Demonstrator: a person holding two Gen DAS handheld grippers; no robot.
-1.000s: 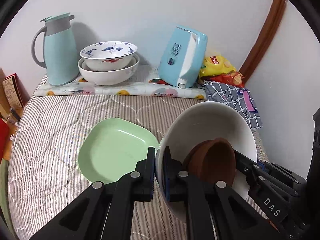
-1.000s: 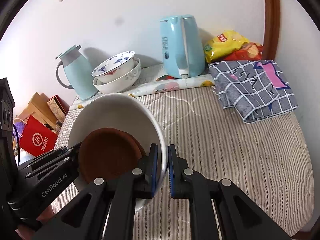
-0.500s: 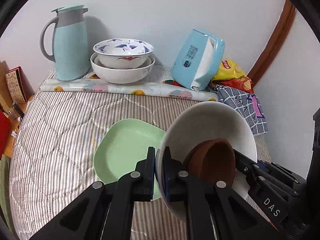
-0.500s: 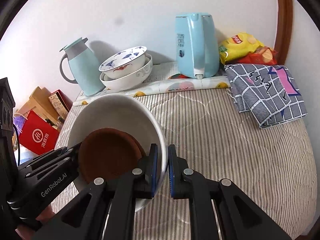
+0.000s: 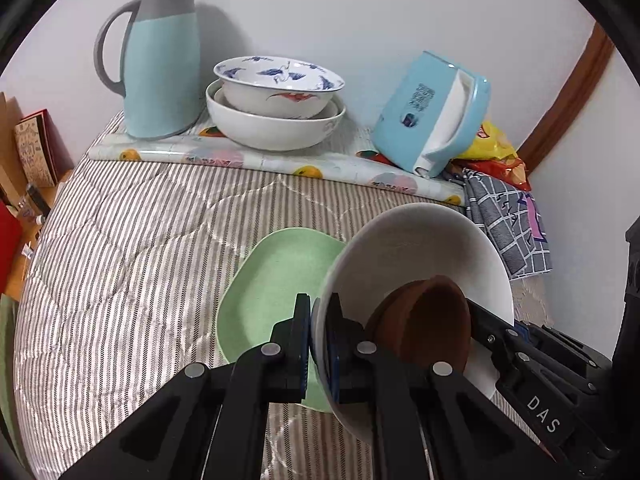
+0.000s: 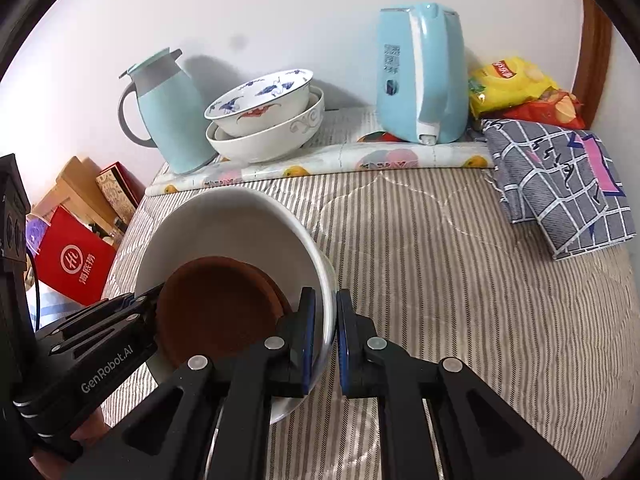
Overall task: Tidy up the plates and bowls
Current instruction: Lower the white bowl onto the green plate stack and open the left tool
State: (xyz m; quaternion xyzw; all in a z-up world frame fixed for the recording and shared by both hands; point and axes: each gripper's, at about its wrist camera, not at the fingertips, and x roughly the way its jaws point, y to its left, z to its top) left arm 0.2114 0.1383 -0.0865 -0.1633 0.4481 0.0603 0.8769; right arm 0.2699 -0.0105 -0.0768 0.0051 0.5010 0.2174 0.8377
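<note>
A large white bowl (image 5: 420,240) (image 6: 240,228) hangs tilted above the striped bedcover, with small brown bowls (image 5: 428,320) (image 6: 216,312) nested inside it. My left gripper (image 5: 319,308) is shut on its left rim, and my right gripper (image 6: 326,300) is shut on the opposite rim. Each gripper's body also shows at the far side of the bowl in the other wrist view. A pale green plate (image 5: 276,280) lies flat on the cover, partly hidden under the bowl. At the back a blue-patterned bowl (image 5: 280,84) (image 6: 260,100) sits in a bigger white bowl (image 5: 276,132) (image 6: 268,144).
A light blue jug (image 5: 160,60) stands left of the stacked bowls and a blue kettle (image 5: 432,116) right of them, both on a fruit-print mat (image 5: 256,158). Snack bags (image 6: 516,88) and a checked cloth (image 6: 560,184) lie at the right. Boxes (image 6: 76,256) stand beyond the left edge.
Both grippers have carried the white bowl toward the back of the bed and somewhat lower. The jug and stacked bowls look nearer, and the bowl now overlaps the green plate.
</note>
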